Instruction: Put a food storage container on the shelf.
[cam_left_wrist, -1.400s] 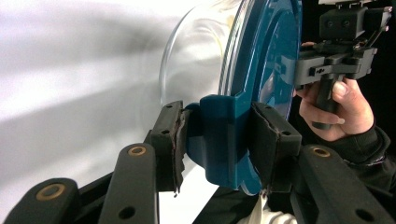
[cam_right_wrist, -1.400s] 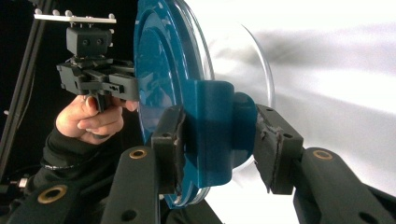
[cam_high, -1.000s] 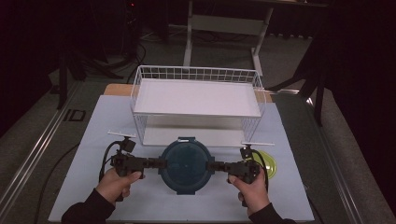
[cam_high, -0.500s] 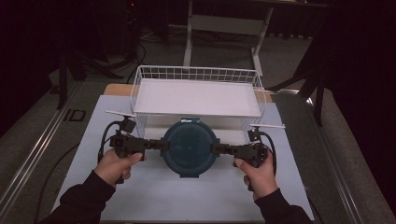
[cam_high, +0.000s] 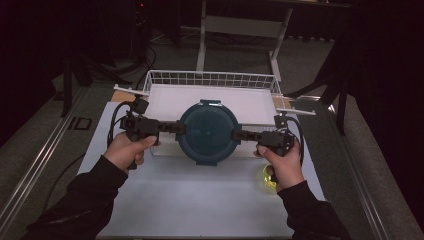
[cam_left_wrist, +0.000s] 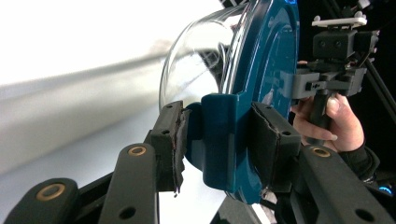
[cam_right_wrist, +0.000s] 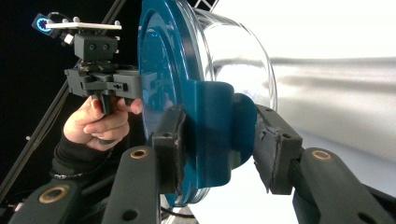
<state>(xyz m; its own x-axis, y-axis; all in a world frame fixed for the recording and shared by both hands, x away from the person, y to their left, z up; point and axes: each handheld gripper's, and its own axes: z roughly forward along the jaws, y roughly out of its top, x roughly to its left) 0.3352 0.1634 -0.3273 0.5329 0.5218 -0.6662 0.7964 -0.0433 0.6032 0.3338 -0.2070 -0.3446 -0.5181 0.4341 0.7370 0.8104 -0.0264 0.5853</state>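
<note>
In the high view the left hand (cam_high: 126, 151) holds the left gripper (cam_high: 176, 128) level, jaws pointing inward at the left edge of the bowl (cam_high: 207, 132). In the left gripper view its pads (cam_left_wrist: 172, 144) are clamped on the bowl's blue side latch (cam_left_wrist: 219, 140), one pad on each face of the latch, so this gripper is grasping the bowl.

The bowl is round, with a dark blue lid (cam_left_wrist: 268, 84) on a clear glass body (cam_left_wrist: 201, 65) (the glass shows best in the two gripper views). It hangs between the two grippers, off the white mat (cam_high: 195, 200), with its lid facing up toward the high camera. In the high view it lies over the front edge of the white wire basket (cam_high: 210, 79), whose white floor shows behind it.

On the other side, the right gripper (cam_high: 239, 135) meets the bowl's right edge, also level and pointing inward. In the right gripper view its left pad (cam_right_wrist: 170, 140) presses on the opposite latch (cam_right_wrist: 212, 130), and the right pad (cam_right_wrist: 271, 149) sits against the latch's other face, so it too is gripped on the bowl. The right hand (cam_high: 282, 165) holds this gripper near the mat's right side. A small yellow-green thing (cam_high: 267, 181) lies on the mat just below that hand, partly hidden by it; I cannot tell what it is.
</note>
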